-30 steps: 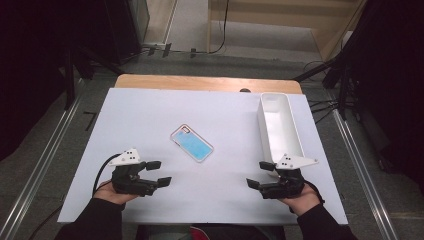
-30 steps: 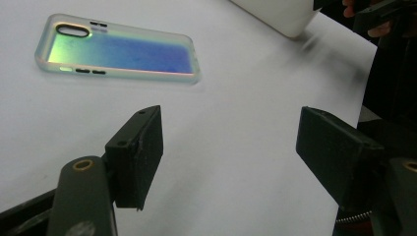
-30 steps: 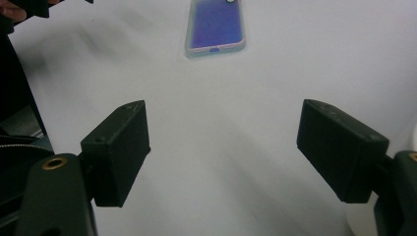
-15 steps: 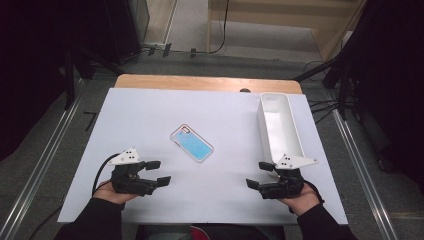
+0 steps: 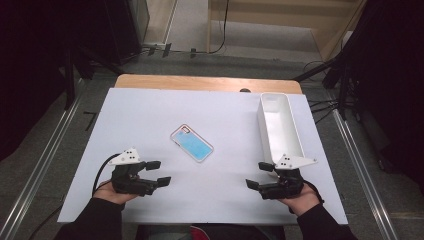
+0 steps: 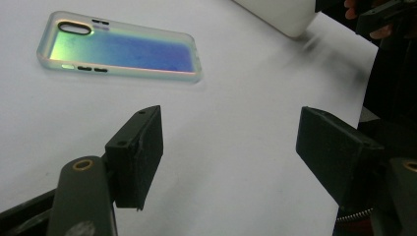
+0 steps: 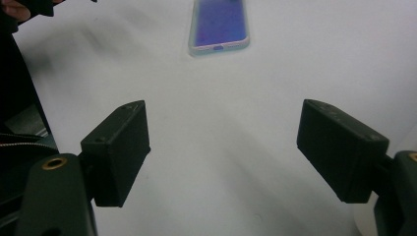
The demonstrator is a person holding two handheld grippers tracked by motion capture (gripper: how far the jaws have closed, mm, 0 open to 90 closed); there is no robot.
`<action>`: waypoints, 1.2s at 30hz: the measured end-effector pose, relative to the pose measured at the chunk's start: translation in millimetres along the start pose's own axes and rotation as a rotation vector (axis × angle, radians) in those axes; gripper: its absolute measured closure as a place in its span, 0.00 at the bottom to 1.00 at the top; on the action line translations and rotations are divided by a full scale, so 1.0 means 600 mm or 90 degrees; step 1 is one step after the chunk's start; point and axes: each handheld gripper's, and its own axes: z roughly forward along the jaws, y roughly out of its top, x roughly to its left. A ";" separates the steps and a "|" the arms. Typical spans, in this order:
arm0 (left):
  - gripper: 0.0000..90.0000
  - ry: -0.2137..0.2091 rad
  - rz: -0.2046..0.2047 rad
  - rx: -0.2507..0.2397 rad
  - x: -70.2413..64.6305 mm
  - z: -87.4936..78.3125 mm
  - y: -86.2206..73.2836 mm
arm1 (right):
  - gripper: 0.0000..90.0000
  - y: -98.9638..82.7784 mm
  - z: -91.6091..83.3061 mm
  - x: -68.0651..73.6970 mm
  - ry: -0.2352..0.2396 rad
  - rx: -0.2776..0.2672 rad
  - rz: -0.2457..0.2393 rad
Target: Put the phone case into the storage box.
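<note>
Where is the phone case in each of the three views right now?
High view: phone case lies mid-table, between both grippers and beyond them.
Left gripper view: upper left, beyond the open jaws.
Right gripper view: top centre, cut by the edge.
Shared landmark: the white sheet under it.

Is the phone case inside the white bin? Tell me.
No, the phone case lies flat on the table, apart from the white bin.

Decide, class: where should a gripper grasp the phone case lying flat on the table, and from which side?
Grip the phone case across its two long edges, probably coming straight down: it lies flat and thin, with clear white table around it.
</note>
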 end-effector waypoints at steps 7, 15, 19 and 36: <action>0.28 -0.008 0.004 0.003 -0.002 0.002 0.006 | 0.21 0.000 0.001 0.000 -0.002 0.000 -0.002; 0.23 -0.001 0.009 0.004 -0.007 0.011 0.027 | 0.21 0.000 0.002 0.001 -0.001 0.001 -0.001; 0.23 0.000 0.017 0.010 -0.005 0.022 0.037 | 0.21 0.000 0.002 0.002 0.001 0.003 0.001; 0.24 -0.006 0.007 0.014 0.007 0.047 0.079 | 0.21 0.001 0.000 0.005 0.004 0.002 -0.002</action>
